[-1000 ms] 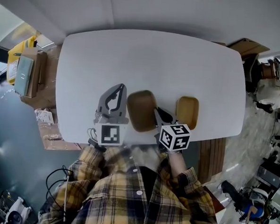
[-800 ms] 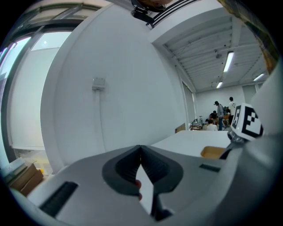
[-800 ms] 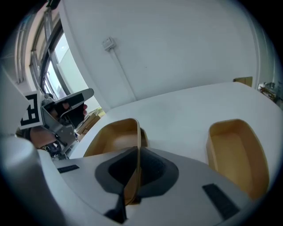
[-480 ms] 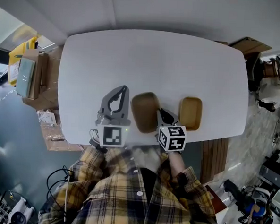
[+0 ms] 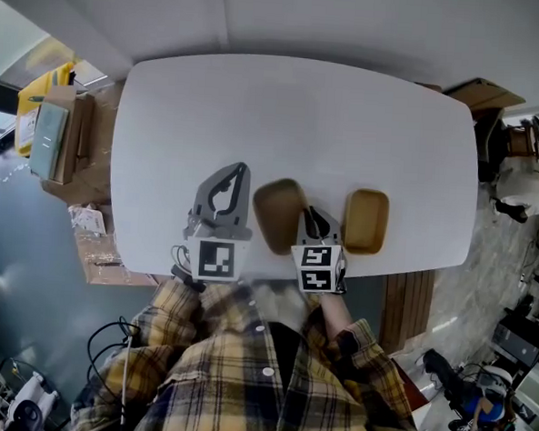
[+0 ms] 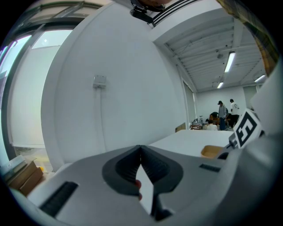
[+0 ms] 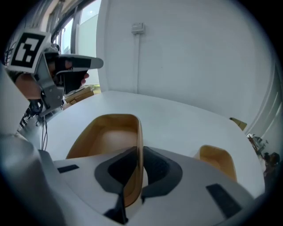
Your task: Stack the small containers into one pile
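The head view looks steeply down on the white table [image 5: 303, 112] from above the person. The left gripper [image 5: 241, 169] view sits low and close behind its jaws, facing across the tabletop toward a wall. The right gripper [image 5: 311, 213] view does likewise. All three views share the smaller wooden container [image 5: 365, 220]. Only the head and right gripper views share the larger wooden container [image 5: 277, 215].

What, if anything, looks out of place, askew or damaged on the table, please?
Nothing stands out. The left container and right container sit upright, empty and intact on the white table, apart; the right gripper pinches the left container's wall.
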`<state>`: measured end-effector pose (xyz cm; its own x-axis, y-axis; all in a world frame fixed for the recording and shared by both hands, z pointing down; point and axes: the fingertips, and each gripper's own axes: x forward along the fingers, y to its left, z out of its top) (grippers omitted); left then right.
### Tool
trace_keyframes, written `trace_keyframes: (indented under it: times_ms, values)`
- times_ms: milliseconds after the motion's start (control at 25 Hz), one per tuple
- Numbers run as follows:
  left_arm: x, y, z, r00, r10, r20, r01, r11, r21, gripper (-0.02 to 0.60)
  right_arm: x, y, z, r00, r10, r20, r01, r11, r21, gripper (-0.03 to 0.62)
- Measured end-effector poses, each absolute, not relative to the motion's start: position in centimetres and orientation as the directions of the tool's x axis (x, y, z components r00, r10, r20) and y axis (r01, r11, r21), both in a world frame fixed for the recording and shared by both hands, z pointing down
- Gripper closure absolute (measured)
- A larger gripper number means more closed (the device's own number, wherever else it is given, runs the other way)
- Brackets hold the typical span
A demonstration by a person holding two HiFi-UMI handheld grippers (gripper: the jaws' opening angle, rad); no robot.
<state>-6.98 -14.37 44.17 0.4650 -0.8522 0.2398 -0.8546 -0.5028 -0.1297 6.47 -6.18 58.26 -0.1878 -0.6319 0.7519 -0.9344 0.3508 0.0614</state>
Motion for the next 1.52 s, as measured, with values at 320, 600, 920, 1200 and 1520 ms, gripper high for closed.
trace_keyframes:
  times_ms: [320,600,920,1200,1520]
  values:
    - [-6.8,-14.1,44.3,0.457,-0.86,0.229,-0.864,-0.49,-0.115,0.563,6.4,-5.4,60.2,-0.162,-0.606,0.779,-0.919,0.38,0.105,0.549]
    - [-5.8,-13.7,44.0,0.452,-0.861,0.233,-0.864,-0.488,-0.126,0.563,6.7,-5.3,60.2,-0.157,-0.648,0.745,-0.911,0.386,0.144,0.549]
    - [-5.0,-13.2,43.4,0.446,-0.866,0.225,-0.865,-0.482,-0.142,0.563,6.9,-5.4,60.1,-0.204,-0.628,0.751,-0.923,0.378,0.066,0.532]
    - [-4.0,-13.0,42.5,0.438,-0.876,0.201,-0.871,-0.469,-0.144,0.563,7.4,-5.9,56.3,-0.321,-0.636,0.701,-0.926,0.365,-0.093,0.461]
    - [-2.5,-12.5,41.5,0.446,-0.876,0.183,-0.863,-0.475,-0.173,0.563,16.0,-7.2,51.1,-0.271,-0.728,0.63,-0.962,0.235,-0.142,0.461]
